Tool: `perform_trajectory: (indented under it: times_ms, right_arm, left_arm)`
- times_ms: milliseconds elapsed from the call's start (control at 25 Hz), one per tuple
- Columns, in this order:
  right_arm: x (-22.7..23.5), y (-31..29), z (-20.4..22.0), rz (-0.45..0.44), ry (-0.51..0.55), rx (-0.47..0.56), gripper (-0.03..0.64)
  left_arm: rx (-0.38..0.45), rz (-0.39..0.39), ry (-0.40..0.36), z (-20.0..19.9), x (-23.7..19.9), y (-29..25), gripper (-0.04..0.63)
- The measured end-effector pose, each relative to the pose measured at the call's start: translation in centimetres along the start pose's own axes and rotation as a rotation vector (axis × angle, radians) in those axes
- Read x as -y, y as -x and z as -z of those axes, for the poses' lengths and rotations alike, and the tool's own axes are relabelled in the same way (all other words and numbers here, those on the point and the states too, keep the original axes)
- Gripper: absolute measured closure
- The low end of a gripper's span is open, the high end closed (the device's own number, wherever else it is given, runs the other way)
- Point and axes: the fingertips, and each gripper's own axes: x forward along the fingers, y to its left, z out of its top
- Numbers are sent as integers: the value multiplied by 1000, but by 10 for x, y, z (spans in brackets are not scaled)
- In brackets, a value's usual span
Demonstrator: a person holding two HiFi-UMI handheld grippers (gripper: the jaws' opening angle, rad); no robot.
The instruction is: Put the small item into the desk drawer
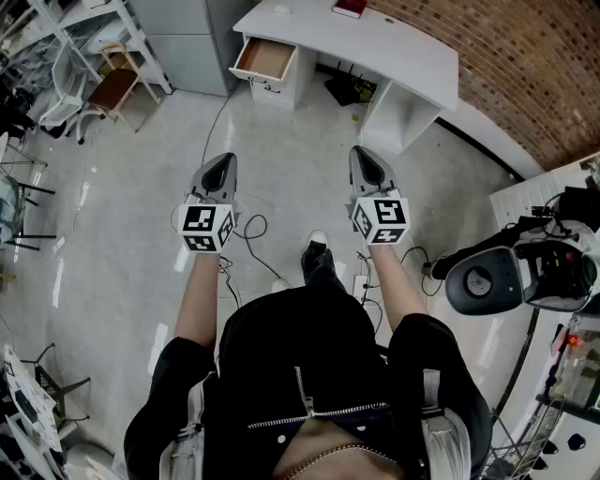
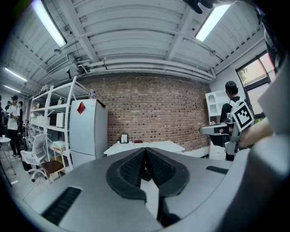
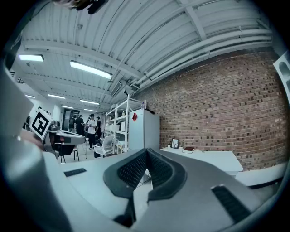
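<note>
We stand on a glossy pale floor (image 1: 141,216) with both tools held out ahead at mid-frame, well apart from each other. The left gripper (image 1: 223,159) is clenched: its ribbed black pads (image 2: 136,165) meet along a thin seam inside smooth grey shells, with nothing between them. The right gripper (image 1: 364,153) is clenched just the same, its pads (image 3: 156,168) pressed together on nothing. Behind each sits a boxy marker cube (image 1: 206,228) printed in black and white squares. The white desk (image 1: 375,42), with its smooth flat top and rounded edge, lies at the upper centre. The desk drawer (image 1: 265,58) hangs pulled out at the desk's left end, a shallow box with a bare brown bottom and white walls. A flat dark red book (image 1: 349,7) rests at the desktop's far edge, but we cannot pick out the small item from here. Rough brick wall (image 1: 534,66) fills the upper right. Open floor runs from the grippers up to the drawer, crossed by thin looping cables (image 1: 251,227). A chair (image 1: 112,86) crowds the upper left, and a rounded black-and-white machine (image 1: 511,267) hems the right edge.
</note>
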Motion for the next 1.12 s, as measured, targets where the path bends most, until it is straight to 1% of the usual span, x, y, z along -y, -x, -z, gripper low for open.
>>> perform_trajectory:
  times_ms: [200,400,560,840,1120]
  right_arm:
    - [3,-2,8,-19,-24,-13,611]
    - [16,-7,12,9,-17,-43,611]
    - [28,-24,12,-4,-33,-51,612]
    - [59,-77,17,-30,-57,-64,612]
    - [101,-141,12,-96,-54,-66,612]
  left_arm:
    - [4,19,0,2,6,-8,574]
    - [3,37,1,0,11,-20,574]
    - [-3,32,2,-4,8,-38,574]
    - [-22,27,12,-6,-4,-93,574]
    - [-41,7,29,-13,-11,-164,574]
